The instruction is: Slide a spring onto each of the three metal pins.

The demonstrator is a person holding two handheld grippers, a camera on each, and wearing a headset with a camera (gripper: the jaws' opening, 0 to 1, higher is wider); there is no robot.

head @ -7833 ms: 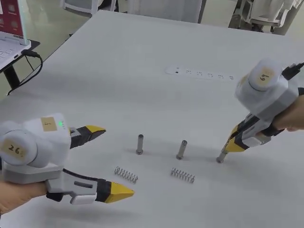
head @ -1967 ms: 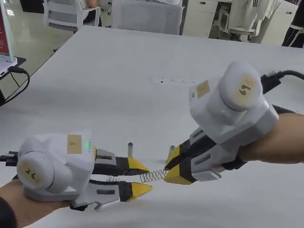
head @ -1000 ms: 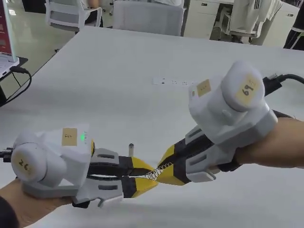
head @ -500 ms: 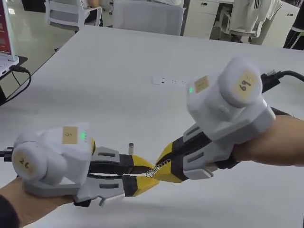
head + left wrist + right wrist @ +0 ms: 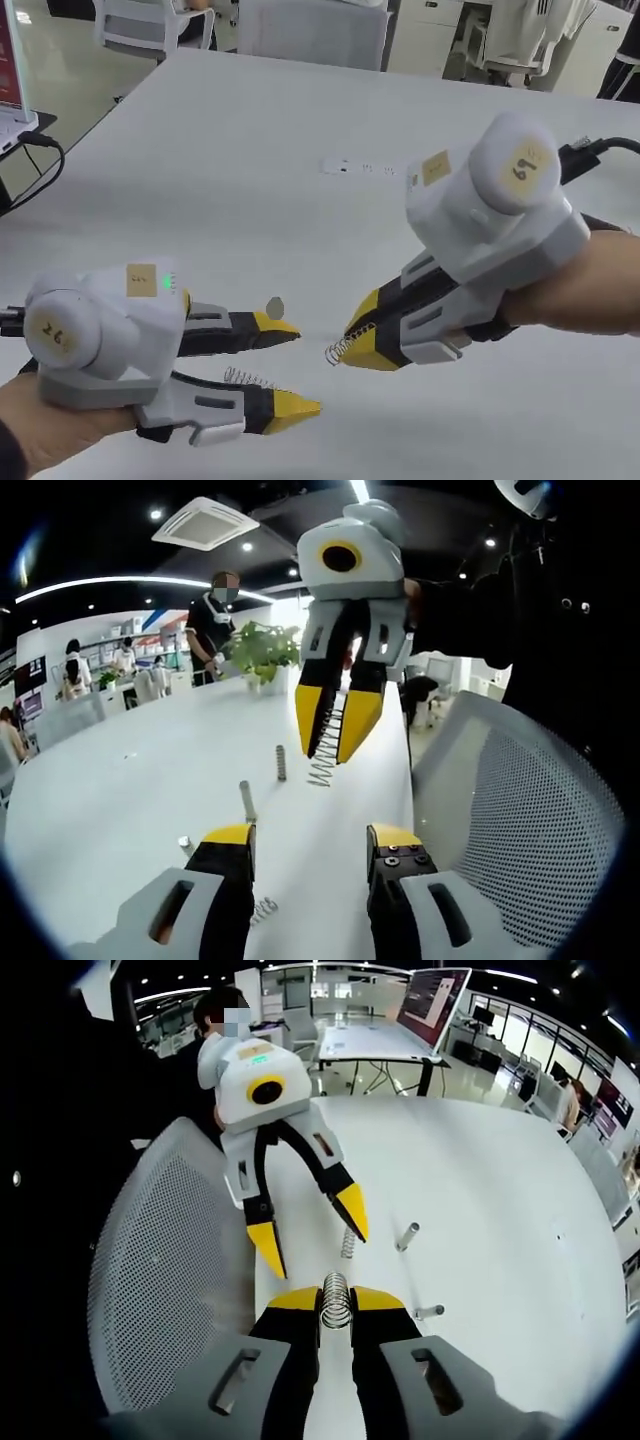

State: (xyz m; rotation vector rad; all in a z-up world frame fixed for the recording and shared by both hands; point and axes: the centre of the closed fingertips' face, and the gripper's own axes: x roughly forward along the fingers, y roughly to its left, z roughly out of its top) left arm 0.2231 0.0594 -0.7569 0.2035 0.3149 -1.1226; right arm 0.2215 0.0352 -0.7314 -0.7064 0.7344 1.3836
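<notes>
held spring [image 5: 336, 1300]: pinched end-on between the yellow tips of the right gripper [image 5: 352, 345], one end poking out past them; in the head view it hangs in the air above the table [image 5: 250, 150]
right gripper: jaws narrowed tight onto the held spring, tips aimed down and toward the left gripper [image 5: 300, 370], with a gap between the two grippers
loose spring [image 5: 245, 378]: lies on its side on the table, between the left gripper's two jaws in the head view
left gripper: jaws spread wide with nothing gripped, held low over the table
near pin [image 5: 246, 800]: upright and bare, just past the left gripper's tips
far pin [image 5: 281, 763]: upright beyond the near pin, beside the held spring's lower end in the left gripper view; its shaft looks ribbed, perhaps a coil on it, but it is too small to be sure
third pin [image 5: 186, 845]: stands off to the side of the near pin, close by one yellow tip of the left gripper
power strip [image 5: 365, 168]: white, flat on the table, well beyond both grippers
chair back [image 5: 520, 810]: grey mesh, at the table's edge
</notes>
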